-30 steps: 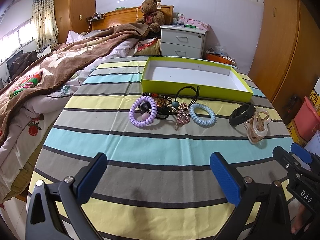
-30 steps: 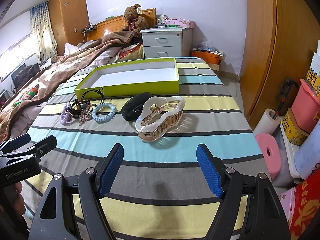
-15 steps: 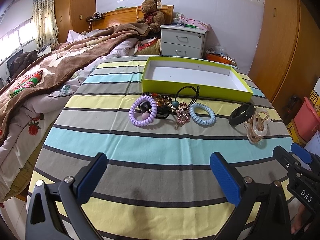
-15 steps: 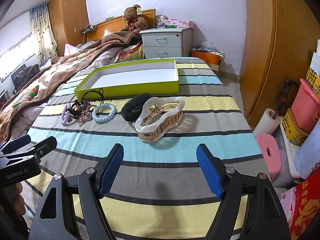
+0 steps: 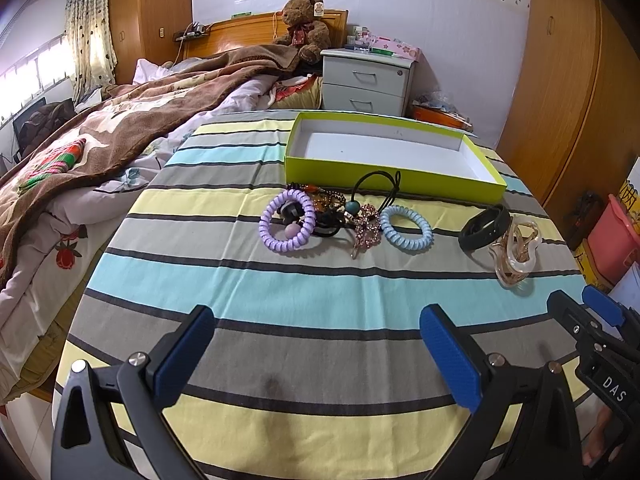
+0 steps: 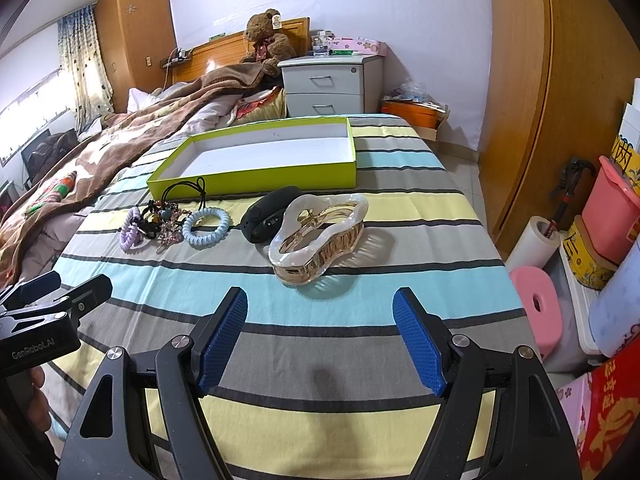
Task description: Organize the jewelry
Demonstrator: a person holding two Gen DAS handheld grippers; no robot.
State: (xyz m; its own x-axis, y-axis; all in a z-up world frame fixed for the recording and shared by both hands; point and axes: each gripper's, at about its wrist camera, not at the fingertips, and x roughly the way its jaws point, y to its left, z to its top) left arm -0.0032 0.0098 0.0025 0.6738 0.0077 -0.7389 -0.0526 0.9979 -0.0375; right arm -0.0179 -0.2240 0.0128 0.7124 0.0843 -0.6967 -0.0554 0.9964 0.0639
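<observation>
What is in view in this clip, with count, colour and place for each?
shallow cardboard box tray: 1, lime green outside, white inside, nothing in it, behind the accessories
spiral coil hair tie, purple: 1, left end of the row
tangled pile of black elastics, beads and a rhinestone clip: 1 heap, mixed colours, between the two coils
spiral coil hair tie, light blue: 1, right of the pile
black wristband: 1, touching the claw clip
large pearly claw hair clip: 1, cream and amber, right end
striped tablecloth: 1, yellow, grey, blue
brown teddy bear: 1, by the headboard
grey two-drawer nightstand: 1, beyond the table
left gripper: 1, blue-padded jaws open, holding nothing
right gripper: 1, blue-padded jaws open, holding nothing
</observation>
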